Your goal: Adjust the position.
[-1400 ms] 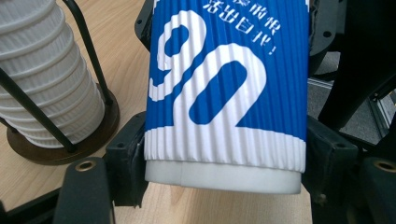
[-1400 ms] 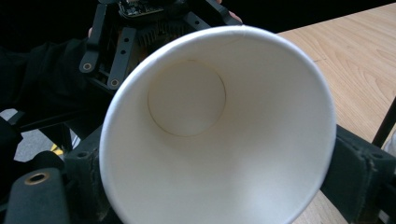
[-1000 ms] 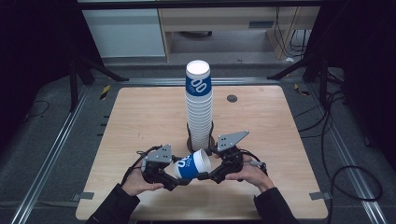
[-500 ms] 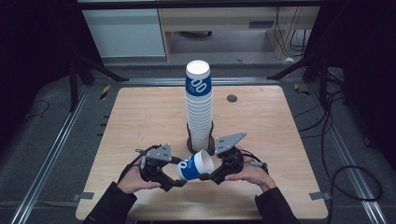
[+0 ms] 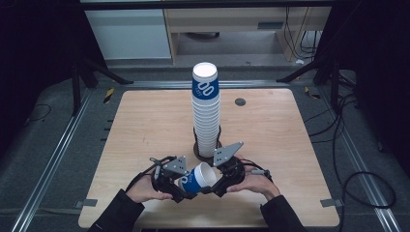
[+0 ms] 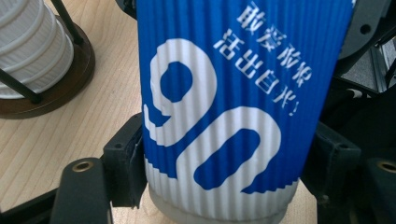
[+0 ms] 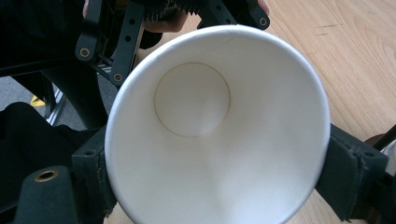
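One loose cup: paper cup [image 5: 197, 178], blue ribbed sleeve, white rim and plain white inside, lying tilted between the two grippers near the table's front edge, mouth toward the right hand
Cup print: big white "90" on blue in the left gripper view [image 6: 219, 107]; a short run of white Chinese characters beside it, seen upside down, too garbled to read reliably
Left gripper: left gripper [image 5: 170, 180], jaws clamped on the sleeve near the cup's bottom end, one black pad pressed to each side in the left gripper view
Right gripper: right gripper [image 5: 223, 175], jaws set on both sides of the cup near its open rim; right gripper view looks straight into the mouth [image 7: 215, 135], pads tight against the wall
Hands: left hand [image 5: 142, 189] and right hand [image 5: 256, 182] come in from the bottom edge, dark sleeves
Stack: tall stack of cups [image 5: 207, 113] upright mid-table just behind the grippers, top cup blue with same white print, partly readable as "00"
Holder: dark round base with thin black rods [image 6: 56, 79] around the stack's foot
Table: light wood table [image 5: 145, 125], small dark round spot right of the stack
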Demonstrator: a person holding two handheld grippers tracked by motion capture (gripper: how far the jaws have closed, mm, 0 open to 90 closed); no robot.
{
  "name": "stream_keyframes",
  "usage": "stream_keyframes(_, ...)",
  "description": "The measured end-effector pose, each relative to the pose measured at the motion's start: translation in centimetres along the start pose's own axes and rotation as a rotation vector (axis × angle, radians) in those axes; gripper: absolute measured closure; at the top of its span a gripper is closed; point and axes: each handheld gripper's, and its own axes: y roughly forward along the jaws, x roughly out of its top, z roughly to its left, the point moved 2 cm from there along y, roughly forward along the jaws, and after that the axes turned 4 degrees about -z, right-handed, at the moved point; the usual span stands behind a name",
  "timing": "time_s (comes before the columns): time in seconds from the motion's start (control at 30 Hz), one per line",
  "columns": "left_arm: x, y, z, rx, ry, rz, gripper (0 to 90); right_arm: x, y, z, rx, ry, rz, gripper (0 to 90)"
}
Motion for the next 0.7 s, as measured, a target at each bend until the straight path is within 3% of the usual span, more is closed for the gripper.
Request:
stream_keyframes(0.2, 0.1, -0.2, 0.0, 0.012, -0.001, -0.023, 27.7, 0.0, -0.2, -0.1, -0.009, 0.003, -0.017, 12.8)
stream_keyframes(0.33, 0.1, -0.7, 0.4, 0.034, -0.012, -0.054, 27.8, 0.2, -0.6, -0.3, -0.037, 0.008, -0.057, 9.2)
stream_keyframes(0.47, -0.1, -1.9, 1.1, 0.064, -0.052, -0.136, 27.8, 0.5, -1.9, -0.8, -0.077, 0.027, -0.116, 8.5)
stream_keyframes(0.5, -0.2, -2.5, 1.3, 0.089, -0.069, -0.185, 27.8, 0.6, -2.3, -0.9, -0.091, 0.035, -0.142, 8.2)
stream_keyframes(0.53, -0.2, -2.5, 1.3, 0.089, -0.069, -0.185, 27.7, 0.6, -2.3, -0.9, -0.091, 0.035, -0.142, 8.2)
stream_keyframes(0.57, -0.1, -2.8, 1.4, 0.102, -0.077, -0.219, 27.8, 0.7, -2.8, -1.2, -0.105, 0.054, -0.184, 8.4)
stream_keyframes(0.7, 0.2, -2.9, 1.2, 0.128, -0.078, -0.274, 27.7, 0.8, -3.1, -1.4, -0.120, 0.076, -0.227, 8.6)
